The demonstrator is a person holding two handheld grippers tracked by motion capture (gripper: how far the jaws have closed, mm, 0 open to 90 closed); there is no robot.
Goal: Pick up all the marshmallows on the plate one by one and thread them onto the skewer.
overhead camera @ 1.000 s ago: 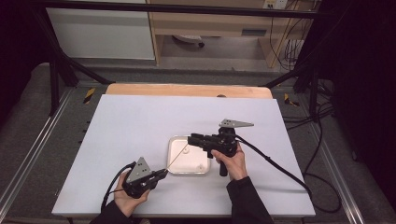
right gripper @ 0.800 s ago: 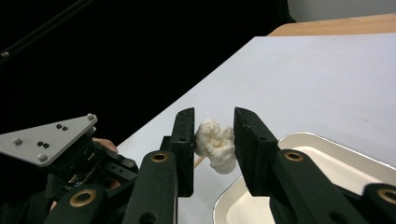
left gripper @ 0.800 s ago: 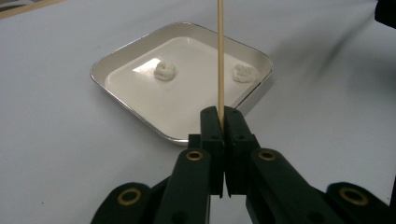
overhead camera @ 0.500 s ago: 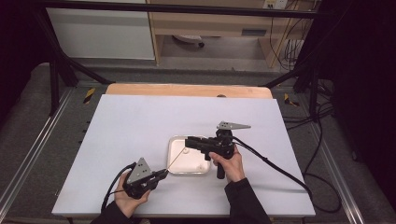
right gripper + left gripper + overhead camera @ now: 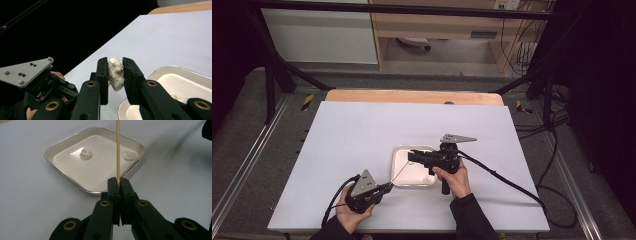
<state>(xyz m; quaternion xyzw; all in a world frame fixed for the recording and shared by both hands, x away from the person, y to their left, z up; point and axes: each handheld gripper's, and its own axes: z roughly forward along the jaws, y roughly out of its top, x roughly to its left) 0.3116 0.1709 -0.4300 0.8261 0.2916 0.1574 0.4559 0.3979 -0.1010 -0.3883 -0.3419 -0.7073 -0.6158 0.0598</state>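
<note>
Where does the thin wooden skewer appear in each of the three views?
High view: the wooden skewer runs as a thin line from the left gripper up and right over the white tray.
Left gripper view: the skewer rises straight up from between the shut jaws, across the tray.
Right gripper view: I cannot make it out; the right gripper pinches a white lump.
Shared landmark: the tray.
</note>
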